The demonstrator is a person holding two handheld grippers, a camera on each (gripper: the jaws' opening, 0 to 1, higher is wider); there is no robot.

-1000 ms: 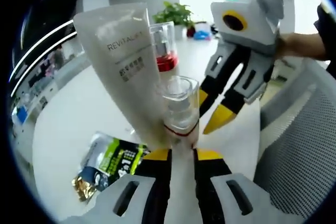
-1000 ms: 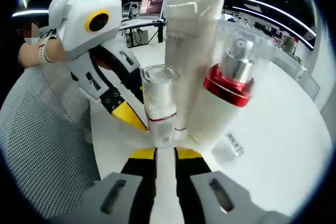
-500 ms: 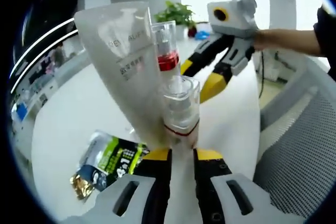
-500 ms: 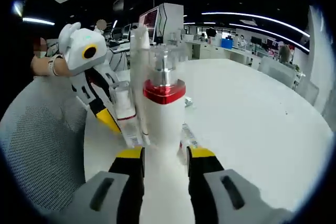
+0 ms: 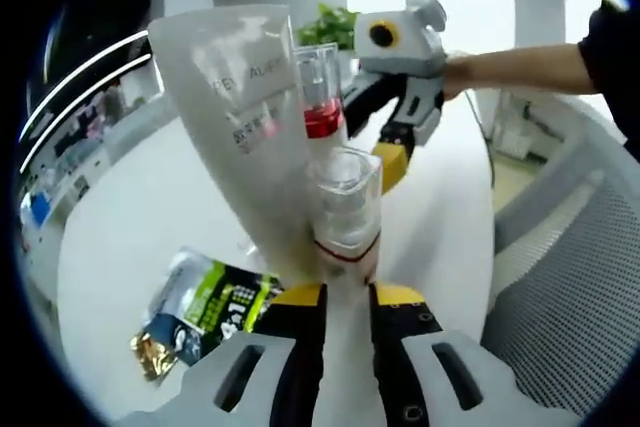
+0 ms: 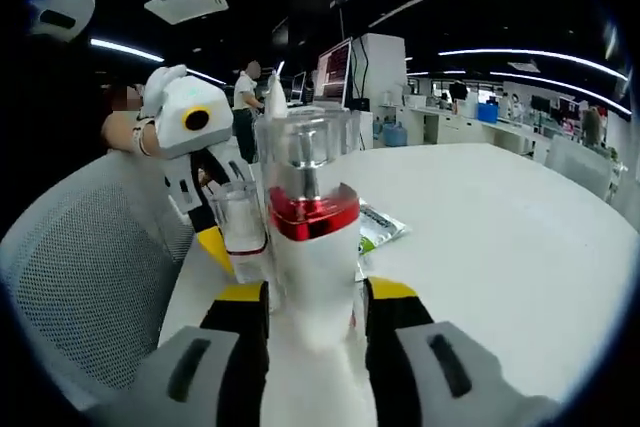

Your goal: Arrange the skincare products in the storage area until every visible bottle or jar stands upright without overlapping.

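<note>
Surface: a white table (image 5: 140,217) carries everything; a grey mesh chair (image 5: 570,297) stands beside it, to the right of my left tongs.
Room: an open office with ceiling light strips, desks and monitors behind my right tongs' view, a potted plant (image 5: 330,22) beyond the far table edge, and one person standing far off.
Count, upright: three skincare items — one white tube (image 5: 245,137), one red-collared pump bottle (image 6: 312,247), one small clear-capped bottle (image 5: 345,212).
Count, lying flat: one green-and-black sachet (image 5: 205,312), left of my left tongs.
Left tongs (image 5: 348,294): jaws a little apart, with the small bottle's base standing in the gap at the tips; whether they clamp it I cannot tell.
Right tongs (image 6: 314,292): jaws apart on either side of the pump bottle's white body; contact I cannot tell.
Arrangement: the tube stands just behind and left of the small bottle, seen from my left tongs; the pump bottle is beyond both.
Hidden: the tube covers most of the pump bottle in the left gripper view; the tube's print is only partly legible; the sachet's text is too small to read.
</note>
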